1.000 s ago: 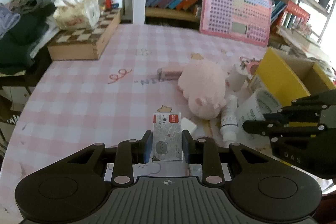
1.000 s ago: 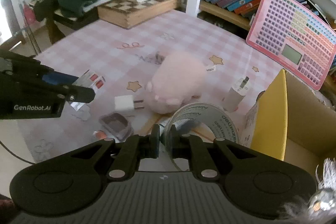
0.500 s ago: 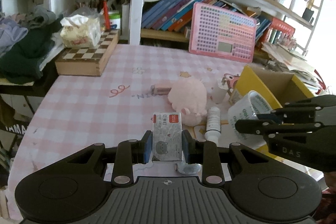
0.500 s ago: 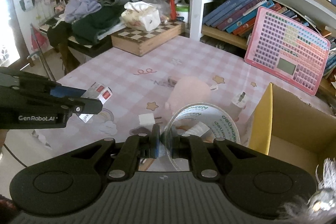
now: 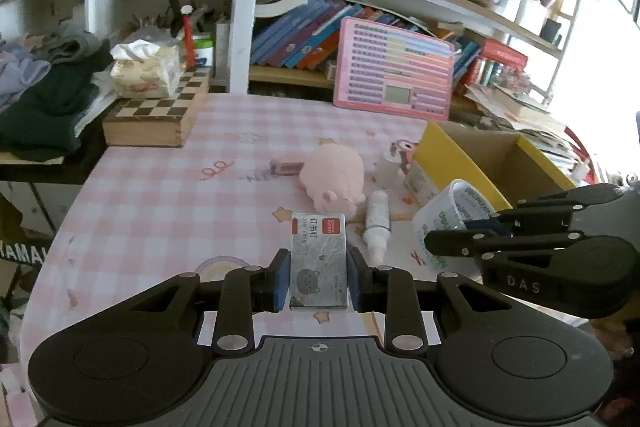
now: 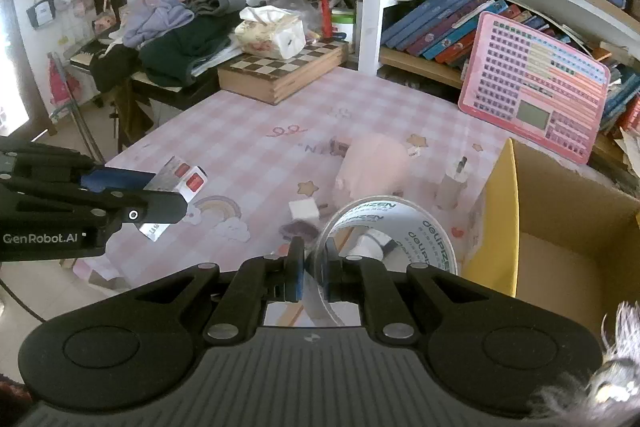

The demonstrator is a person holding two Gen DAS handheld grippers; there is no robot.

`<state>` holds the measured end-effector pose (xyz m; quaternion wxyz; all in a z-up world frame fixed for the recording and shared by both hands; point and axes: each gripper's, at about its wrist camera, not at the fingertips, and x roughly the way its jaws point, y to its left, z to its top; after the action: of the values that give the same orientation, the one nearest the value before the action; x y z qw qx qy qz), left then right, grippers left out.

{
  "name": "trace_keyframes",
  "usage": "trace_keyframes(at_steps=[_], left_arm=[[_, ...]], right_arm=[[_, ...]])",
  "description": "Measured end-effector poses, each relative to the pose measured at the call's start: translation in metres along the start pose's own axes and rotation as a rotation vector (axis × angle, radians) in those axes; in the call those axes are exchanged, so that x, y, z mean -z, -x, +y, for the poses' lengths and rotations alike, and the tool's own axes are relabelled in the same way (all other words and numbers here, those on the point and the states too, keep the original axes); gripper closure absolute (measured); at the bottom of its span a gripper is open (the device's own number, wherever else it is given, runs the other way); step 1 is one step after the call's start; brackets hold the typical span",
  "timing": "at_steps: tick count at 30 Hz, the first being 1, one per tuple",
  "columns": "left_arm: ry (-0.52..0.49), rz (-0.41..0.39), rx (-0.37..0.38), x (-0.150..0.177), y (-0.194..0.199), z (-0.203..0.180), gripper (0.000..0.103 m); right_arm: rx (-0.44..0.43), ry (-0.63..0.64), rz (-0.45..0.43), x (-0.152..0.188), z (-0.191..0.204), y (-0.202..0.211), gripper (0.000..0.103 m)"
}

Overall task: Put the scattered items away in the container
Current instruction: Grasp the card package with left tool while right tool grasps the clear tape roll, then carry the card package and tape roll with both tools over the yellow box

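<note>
Both claws are matte black with ribbed housings, silver rivets and blue pads; left claw (image 5: pixel 319 277) reads "GenRobot.AI", right claw (image 6: pixel 313 273) "DAS".

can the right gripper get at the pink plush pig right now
Probably not as things stand. The right gripper is shut on the clear tape roll, so its fingers are occupied. The pink plush pig lies uncovered on the table, but the roll needs dropping into the cardboard box first.

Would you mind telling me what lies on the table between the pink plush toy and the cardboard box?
In the right wrist view, a white charger plug stands upright between the pink plush toy and the cardboard box.
</note>
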<state>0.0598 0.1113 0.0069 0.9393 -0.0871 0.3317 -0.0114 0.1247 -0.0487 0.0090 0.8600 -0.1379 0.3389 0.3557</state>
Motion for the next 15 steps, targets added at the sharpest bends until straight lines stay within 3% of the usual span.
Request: trace_keyframes(at_steps=[15], left_arm=[[-0.064, 0.004, 0.073, 0.031, 0.044, -0.011, 0.075]], right_arm=[[0.085, -0.089, -0.032, 0.040, 0.034, 0.052, 0.095]])
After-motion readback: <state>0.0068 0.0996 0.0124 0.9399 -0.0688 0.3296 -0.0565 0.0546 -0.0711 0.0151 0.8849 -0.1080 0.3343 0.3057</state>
